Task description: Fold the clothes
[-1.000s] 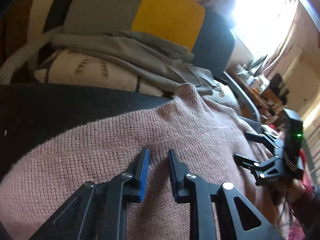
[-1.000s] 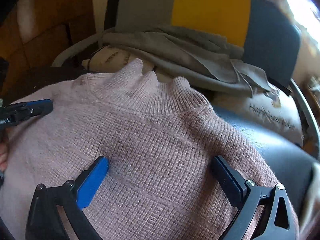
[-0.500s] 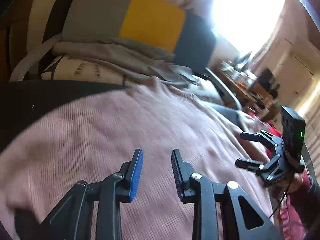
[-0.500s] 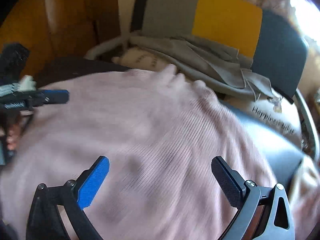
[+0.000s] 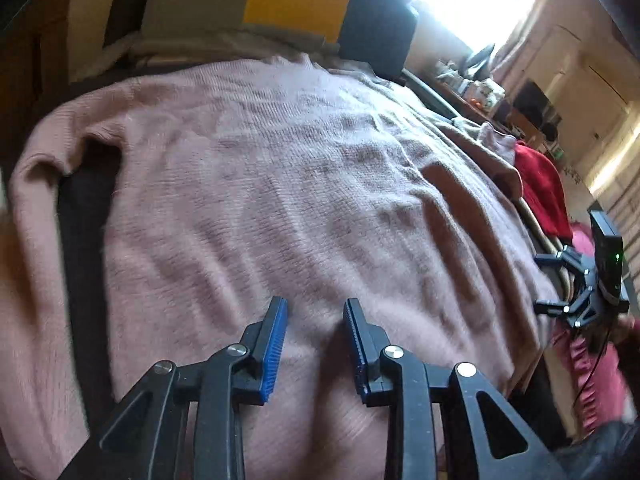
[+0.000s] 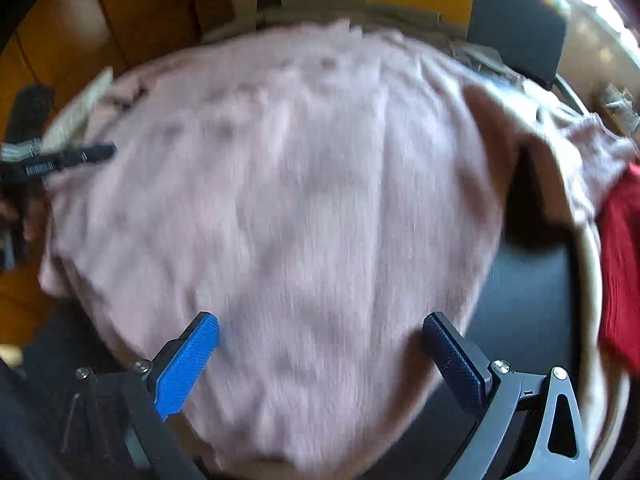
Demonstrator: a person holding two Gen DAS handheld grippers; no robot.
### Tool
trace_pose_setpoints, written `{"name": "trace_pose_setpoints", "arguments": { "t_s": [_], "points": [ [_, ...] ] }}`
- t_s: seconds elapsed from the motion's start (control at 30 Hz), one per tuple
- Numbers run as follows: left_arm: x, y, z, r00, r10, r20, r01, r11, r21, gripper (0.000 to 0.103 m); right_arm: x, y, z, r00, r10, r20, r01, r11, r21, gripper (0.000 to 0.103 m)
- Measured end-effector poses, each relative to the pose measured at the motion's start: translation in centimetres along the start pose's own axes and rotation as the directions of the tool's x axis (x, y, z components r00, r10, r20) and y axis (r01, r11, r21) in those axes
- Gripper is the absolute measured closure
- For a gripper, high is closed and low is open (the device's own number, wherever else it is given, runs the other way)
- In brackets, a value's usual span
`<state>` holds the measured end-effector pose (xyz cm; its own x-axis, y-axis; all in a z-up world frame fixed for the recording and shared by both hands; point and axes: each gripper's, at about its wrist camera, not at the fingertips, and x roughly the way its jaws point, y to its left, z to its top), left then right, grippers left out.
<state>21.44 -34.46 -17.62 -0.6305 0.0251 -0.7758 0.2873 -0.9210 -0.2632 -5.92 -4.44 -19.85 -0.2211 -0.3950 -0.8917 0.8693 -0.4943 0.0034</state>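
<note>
The pink knit sweater (image 5: 288,184) lies spread front-up over a dark seat (image 6: 528,300), its collar toward a grey, yellow and dark blue cushion (image 5: 296,0) at the back. One sleeve hangs down along the seat's left edge, the other drapes off the right — just beside a red garment (image 5: 540,192). The left gripper (image 5: 316,336) hovers over the sweater's lower part, jaws parted with only a narrow gap and nothing pinched between them. The right gripper (image 6: 320,344) is released wide above the hem, which is motion-blurred in its own view
</note>
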Motion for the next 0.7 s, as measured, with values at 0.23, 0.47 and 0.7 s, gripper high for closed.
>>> {"name": "trace_pose_setpoints", "arguments": {
  "t_s": [0.23, 0.47, 0.7],
  "points": [
    [-1.0, 0.1, -1.4, 0.995, 0.1, 0.02, -0.102, 0.981, 0.168, 0.074, -1.1, -3.7, -3.5, 0.998, -0.006, 0.068, 0.007, 1.0, -0.004, 0.0],
    [-3.5, -2.5, -1.6, 0.981, 0.184, 0.06, -0.191, 0.973, 0.128, 0.074, -1.8, -3.7, -3.5, 0.996, -0.058, 0.073, 0.057, 0.998, 0.021, 0.0],
    [-2.6, -5.0, -3.4, 0.988, 0.147, 0.051, -0.152, 0.979, 0.138, 0.072, -4.0, -5.2, -0.4, 0.996, -0.067, 0.065, 0.052, 0.978, 0.204, 0.0]
  ]
}}
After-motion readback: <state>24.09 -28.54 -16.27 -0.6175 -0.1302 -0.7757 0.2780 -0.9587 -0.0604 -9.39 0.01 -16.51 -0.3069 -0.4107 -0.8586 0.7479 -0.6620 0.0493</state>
